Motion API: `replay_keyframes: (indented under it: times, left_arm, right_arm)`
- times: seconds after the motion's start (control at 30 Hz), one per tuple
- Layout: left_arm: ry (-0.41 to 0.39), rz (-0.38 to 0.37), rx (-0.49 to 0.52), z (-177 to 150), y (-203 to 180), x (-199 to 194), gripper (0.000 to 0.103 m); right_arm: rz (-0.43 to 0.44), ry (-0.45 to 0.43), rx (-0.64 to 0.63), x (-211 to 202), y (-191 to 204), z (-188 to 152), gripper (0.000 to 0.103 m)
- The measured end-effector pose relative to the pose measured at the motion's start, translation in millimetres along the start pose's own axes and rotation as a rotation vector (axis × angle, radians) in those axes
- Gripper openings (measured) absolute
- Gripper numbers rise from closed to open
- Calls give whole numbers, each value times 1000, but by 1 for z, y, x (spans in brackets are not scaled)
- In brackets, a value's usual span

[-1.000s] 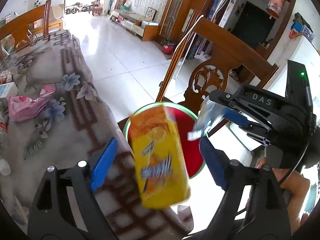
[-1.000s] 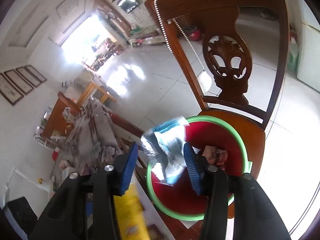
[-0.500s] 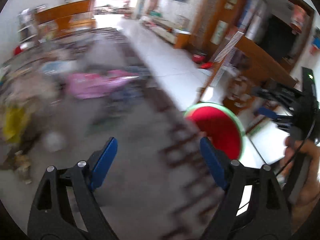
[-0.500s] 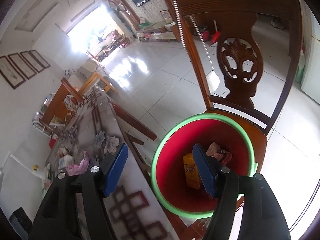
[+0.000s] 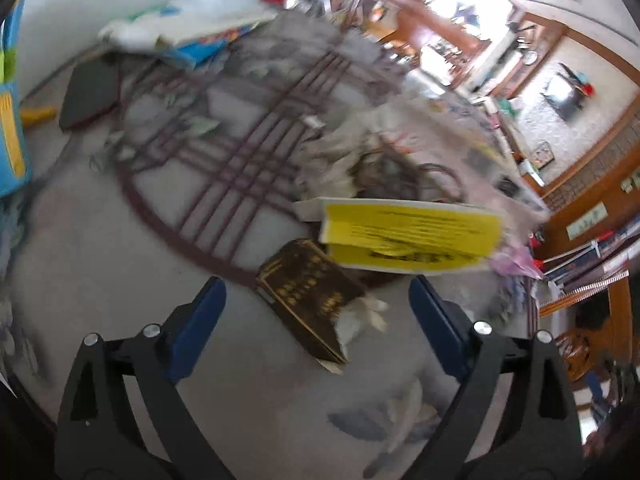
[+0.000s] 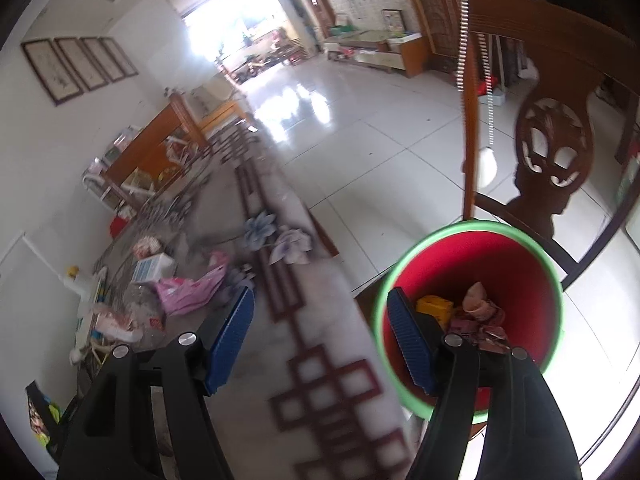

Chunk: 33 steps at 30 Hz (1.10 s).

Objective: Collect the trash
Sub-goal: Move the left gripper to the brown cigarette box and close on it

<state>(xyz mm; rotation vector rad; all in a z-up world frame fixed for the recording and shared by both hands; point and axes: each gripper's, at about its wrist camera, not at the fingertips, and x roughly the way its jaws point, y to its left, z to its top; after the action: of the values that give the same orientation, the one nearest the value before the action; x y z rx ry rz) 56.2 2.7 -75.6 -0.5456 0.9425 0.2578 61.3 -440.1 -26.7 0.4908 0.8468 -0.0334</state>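
cluttered counter (image 5: 120, 320) lay below my left tool (image 5: 316, 320), its jaws opening over a dark box (image 5: 308, 300); my right tool (image 6: 320, 336) hung spread and empty beside the red bin (image 6: 520, 264) holding collected trash.

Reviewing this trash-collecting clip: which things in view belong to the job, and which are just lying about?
Belongs to the job:
- red bin with a green rim, trash already inside
- pink plastic bag on the table
- dark brown packet
- yellow box
- left gripper, jaws opening, empty
- right gripper, empty

Lying about:
- wooden chair
- framed pictures
- patterned tablecloth
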Motion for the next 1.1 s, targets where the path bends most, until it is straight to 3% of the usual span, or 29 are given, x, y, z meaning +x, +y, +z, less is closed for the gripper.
replay_keyframes:
  times: [0.13,0.3,0.37,0.63,0.8,1.03,1.1]
  left_arm:
    - [42,39,-12,5,1,20,90]
    - [47,94,135,-6,-14,31,90]
    - [60,97,183,-10,-16,34,81]
    - [58,41,284,-19,-2,14,72]
    - [75,12,278,-24,22,-8,72]
    - [44,-15,255,-27,46,-20,72]
    - [42,-21,254,-26,48,-17,72]
  right_arm:
    - [10,14,-43,7,22,-3,67]
    - [27,32,-66,13,39,-6,67]
    - [35,34,-69,15,44,-6,67]
    - [78,46,-128,22,73,-10,67]
    - [102,43,-202,23,98,-17,67]
    - [95,10,-434,20,147,-39,68]
    - [97,-3,-506,20,159,-50,77]
